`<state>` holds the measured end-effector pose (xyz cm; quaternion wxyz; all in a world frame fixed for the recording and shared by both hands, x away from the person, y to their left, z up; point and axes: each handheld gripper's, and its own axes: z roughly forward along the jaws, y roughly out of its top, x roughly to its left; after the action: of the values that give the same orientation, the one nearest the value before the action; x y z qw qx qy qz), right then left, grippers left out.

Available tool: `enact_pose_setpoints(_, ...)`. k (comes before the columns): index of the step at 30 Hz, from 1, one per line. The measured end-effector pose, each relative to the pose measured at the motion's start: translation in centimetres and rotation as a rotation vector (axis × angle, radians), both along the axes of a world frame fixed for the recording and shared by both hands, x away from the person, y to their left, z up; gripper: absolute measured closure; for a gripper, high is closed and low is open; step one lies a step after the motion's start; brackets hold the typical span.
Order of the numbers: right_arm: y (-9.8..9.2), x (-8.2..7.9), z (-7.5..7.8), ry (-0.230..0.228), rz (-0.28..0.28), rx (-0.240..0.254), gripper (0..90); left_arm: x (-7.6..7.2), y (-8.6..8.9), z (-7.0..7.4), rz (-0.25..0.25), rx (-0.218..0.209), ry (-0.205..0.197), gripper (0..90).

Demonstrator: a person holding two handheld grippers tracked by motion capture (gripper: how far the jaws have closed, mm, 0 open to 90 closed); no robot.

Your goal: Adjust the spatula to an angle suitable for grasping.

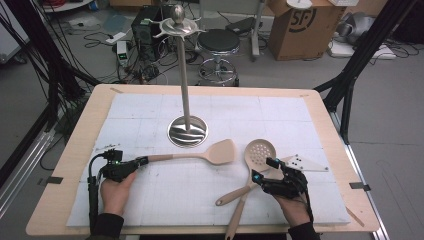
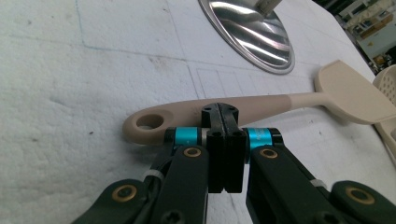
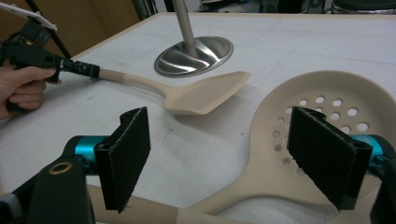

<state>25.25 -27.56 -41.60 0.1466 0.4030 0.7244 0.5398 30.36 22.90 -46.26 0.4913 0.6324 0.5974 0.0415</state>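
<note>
A beige spatula (image 1: 220, 151) lies on the white mat, its handle (image 2: 261, 103) running left to a holed end. My left gripper (image 1: 142, 161) (image 2: 223, 114) is shut, jaws pressed together with nothing visible between them, tips right at the handle near that end. A beige slotted spoon (image 1: 260, 151) (image 3: 327, 100) lies to the right. My right gripper (image 1: 264, 169) (image 3: 219, 158) stands open just above the mat, at the neck below the spoon's bowl, its pads apart and touching nothing. A second beige handle (image 1: 234, 221) (image 3: 154, 211) crosses the spoon's.
A steel utensil stand rises from a round base (image 1: 187, 131) (image 2: 254, 35) (image 3: 196, 55) at mid table, its pole (image 1: 184, 75) ending in hooks (image 1: 177, 24). The wooden table edge (image 1: 70, 165) frames the mat. Beyond it stand a stool (image 1: 218, 42) and a cardboard box (image 1: 305, 27).
</note>
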Motion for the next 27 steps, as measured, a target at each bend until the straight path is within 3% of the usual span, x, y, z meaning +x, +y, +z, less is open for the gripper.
enact_pose_setpoints(7, 0.1, -0.6, 0.2, -0.012, -0.011, -0.037, 20.9, 1.2, 0.2, 0.0, -0.001, -0.014, -0.001, 89.8)
enact_pose_setpoints(27, 0.6, 0.7, 1.0, -0.019, -0.013, -0.046, 21.1, 4.3, 0.3, -0.1, 0.008, -0.032, 0.009, 89.8)
